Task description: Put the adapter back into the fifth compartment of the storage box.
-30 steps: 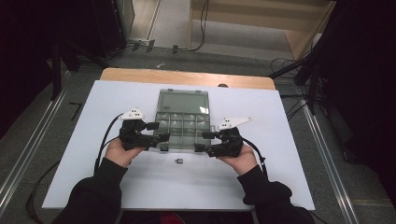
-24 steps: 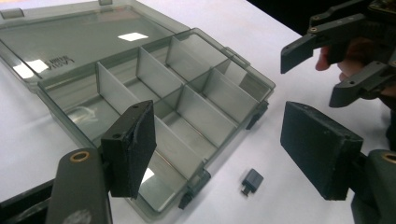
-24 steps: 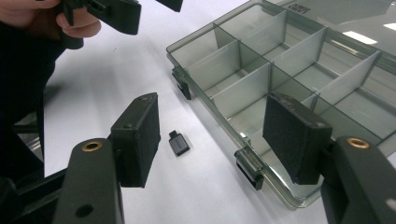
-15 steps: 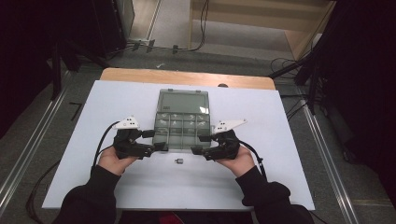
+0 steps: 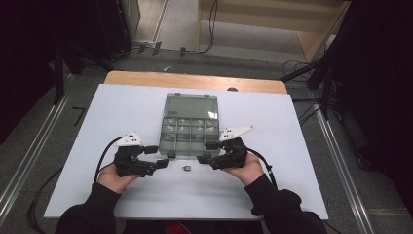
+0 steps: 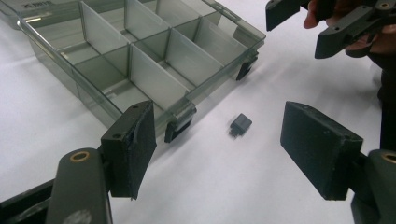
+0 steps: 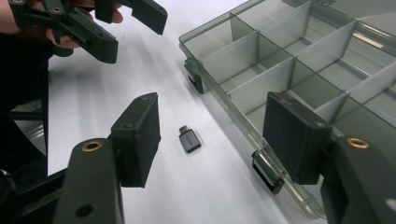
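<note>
Both grippers stand at the near edge of an open compartment box (image 5: pixel 189 130) on a white table (image 5: pixel 302 146), each held in one hand of a person whose dark sleeves enter from the bottom of the high view. Left gripper (image 5: pixel 157 157): jaws apart, nothing between the pads; in the left gripper view its two black pads frame bare table, with the box's near corner just beyond one pad. Right gripper (image 5: pixel 208 152): jaws likewise apart and empty, one pad overlapping the box's front wall in the right gripper view, though contact cannot be confirmed there.

Work piece: a small dark adapter (image 7: pixel 189 139) with a short metal plug at one end, lying flat on the table just in front of the box, between the two grippers and apart from both. It sits near the box's front latches (image 6: pixel 178 125), outside every compartment.

Box: smoky translucent plastic, lid (image 5: pixel 191 105) folded flat away from the person, tray divided into rows of cells that appear empty where visible.

Step in hand, as judged: the approach before a pick, with the adapter not yet touched. The next move calls for one gripper to descend over the adapter with pads aligned across its narrower sides, close on it, and lift clear of the front wall before carrying it over a cell. The part is small and low, so a poorly centred closure may flick it away.
</note>
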### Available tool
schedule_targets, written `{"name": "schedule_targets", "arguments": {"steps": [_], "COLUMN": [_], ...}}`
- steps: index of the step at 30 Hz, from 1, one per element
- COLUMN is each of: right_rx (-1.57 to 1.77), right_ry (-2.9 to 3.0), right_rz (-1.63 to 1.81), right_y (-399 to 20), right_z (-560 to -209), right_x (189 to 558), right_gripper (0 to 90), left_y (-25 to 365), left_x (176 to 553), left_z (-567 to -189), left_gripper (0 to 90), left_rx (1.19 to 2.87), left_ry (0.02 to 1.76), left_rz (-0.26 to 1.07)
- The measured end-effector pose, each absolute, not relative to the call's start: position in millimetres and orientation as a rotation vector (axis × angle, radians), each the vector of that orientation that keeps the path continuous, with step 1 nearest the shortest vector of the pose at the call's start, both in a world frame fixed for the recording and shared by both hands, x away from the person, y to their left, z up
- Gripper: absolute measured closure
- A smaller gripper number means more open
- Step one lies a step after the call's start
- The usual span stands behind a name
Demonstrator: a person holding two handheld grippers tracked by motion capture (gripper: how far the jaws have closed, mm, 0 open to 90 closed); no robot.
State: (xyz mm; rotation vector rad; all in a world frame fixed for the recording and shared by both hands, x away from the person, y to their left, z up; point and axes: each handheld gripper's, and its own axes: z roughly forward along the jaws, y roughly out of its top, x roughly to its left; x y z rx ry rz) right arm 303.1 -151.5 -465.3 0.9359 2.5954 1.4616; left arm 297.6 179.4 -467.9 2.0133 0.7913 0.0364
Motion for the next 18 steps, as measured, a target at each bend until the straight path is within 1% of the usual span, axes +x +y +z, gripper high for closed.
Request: {"name": "schedule_targets", "arguments": {"steps": [18], "right_rx": [0.884], "right_ry": [2.648], "right_rz": [1.437], "right_y": [-135], "right_z": [-472], "right_x": [305], "right_gripper": [35.8], "left_y": [188], "left_x": [282], "left_z": [-477], "left_gripper": [27.1], "left_rx": [2.020], "left_ry": [0.792], "left_rz": [0.032]}}
